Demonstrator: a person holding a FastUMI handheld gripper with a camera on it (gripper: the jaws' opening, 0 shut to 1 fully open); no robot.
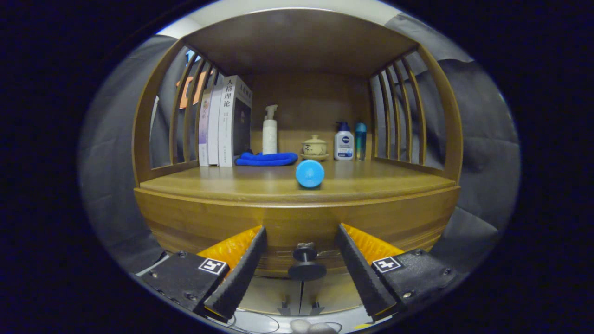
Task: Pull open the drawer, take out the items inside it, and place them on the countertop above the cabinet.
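Observation:
A wooden cabinet stands in front of me, with its countertop (260,183) just above a shut drawer front (297,222). The drawer's dark round knob (306,265) sits between my two fingers, near their tips, with a gap on each side. My gripper (301,241) is open and touches nothing. A blue ball (310,173) rests on the countertop near its front edge, beyond the fingers. What lies inside the drawer is hidden.
At the back of the countertop stand three books (226,121), a folded blue cloth (267,159), a white pump bottle (269,131), a small lidded pot (314,147) and two bottles (349,142). Slatted wooden sides and a roof enclose the shelf. Two small handles (299,307) show below the drawer.

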